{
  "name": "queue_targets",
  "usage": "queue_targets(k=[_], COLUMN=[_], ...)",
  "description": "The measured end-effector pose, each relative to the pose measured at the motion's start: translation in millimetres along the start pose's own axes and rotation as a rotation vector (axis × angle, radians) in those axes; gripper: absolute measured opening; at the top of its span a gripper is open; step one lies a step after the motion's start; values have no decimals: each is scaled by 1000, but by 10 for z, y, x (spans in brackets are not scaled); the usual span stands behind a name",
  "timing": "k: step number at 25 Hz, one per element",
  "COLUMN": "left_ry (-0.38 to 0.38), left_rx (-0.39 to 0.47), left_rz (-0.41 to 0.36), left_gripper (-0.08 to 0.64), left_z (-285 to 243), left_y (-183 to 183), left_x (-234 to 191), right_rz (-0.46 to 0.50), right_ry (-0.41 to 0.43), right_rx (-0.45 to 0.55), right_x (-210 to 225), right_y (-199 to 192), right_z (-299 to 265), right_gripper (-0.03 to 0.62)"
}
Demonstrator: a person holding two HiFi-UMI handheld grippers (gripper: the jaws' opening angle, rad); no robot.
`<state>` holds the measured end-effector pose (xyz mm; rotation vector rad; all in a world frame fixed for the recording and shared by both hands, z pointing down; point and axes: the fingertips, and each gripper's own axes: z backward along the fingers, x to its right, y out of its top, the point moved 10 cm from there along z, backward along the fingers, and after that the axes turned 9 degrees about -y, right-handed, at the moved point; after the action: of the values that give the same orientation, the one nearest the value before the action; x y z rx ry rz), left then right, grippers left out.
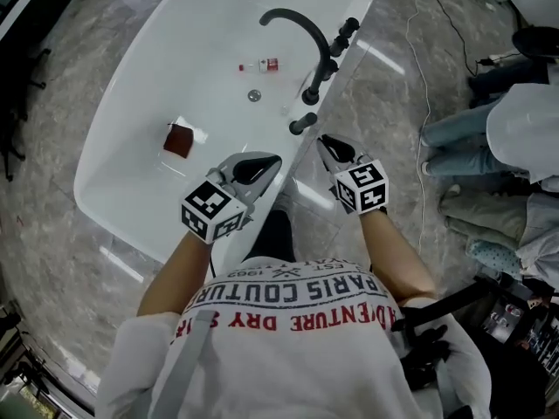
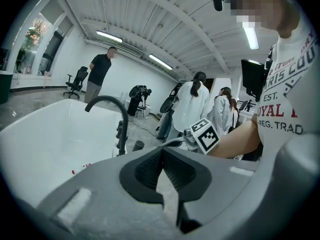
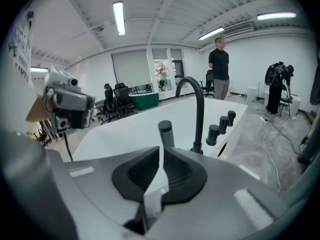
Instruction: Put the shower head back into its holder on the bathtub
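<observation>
Right gripper view: shower head [image 3: 166, 134] upright, long axis vertical, bathtub [image 3: 125, 129] rim.

The person's white T-shirt [image 1: 288, 321] reads "PARIS COUTUR" and "DRY" in red, also "EST." and "REG. TRAD".

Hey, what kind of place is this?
Probably a lab or studio, not a home bathroom: the bathtub stands among office chairs, loose cables and people standing around.
</observation>
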<state>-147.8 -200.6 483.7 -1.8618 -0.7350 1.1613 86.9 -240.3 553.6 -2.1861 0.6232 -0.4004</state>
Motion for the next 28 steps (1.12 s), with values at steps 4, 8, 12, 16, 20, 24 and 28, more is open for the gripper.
queue_targets(k=[4,8,12,16,20,24,28], left_ry=[-32,-37,-48,-43,-28,9,16], left_rx=[12,26,90,115,104,93,86], left_rz=[-52,-104,-125,-141,-185,-218,-219], left_gripper=[2,2,2,2,2,2,2], left_z=[-14,25,225,322,463,589,637], left_y=[103,133,47,-14,15,-7,-57], left_x=[425,1020,1700,2434,3041,3453,3726], right_rz=[-39,-31,-43,-36,-39,-26,-36], right_ry=[87,152,192,216,244,259,251], right_rx=[58,177,281,304,334,351,353], right_x=[-273,-571,-876,-1063,-1296,-1513,-1609], right_y=[170,237,121,-145,-243,-314,-425], right_z=[717,1573,2349,2992,3534,3897,4184], right_gripper=[-2,2,3,3,3,3,3])
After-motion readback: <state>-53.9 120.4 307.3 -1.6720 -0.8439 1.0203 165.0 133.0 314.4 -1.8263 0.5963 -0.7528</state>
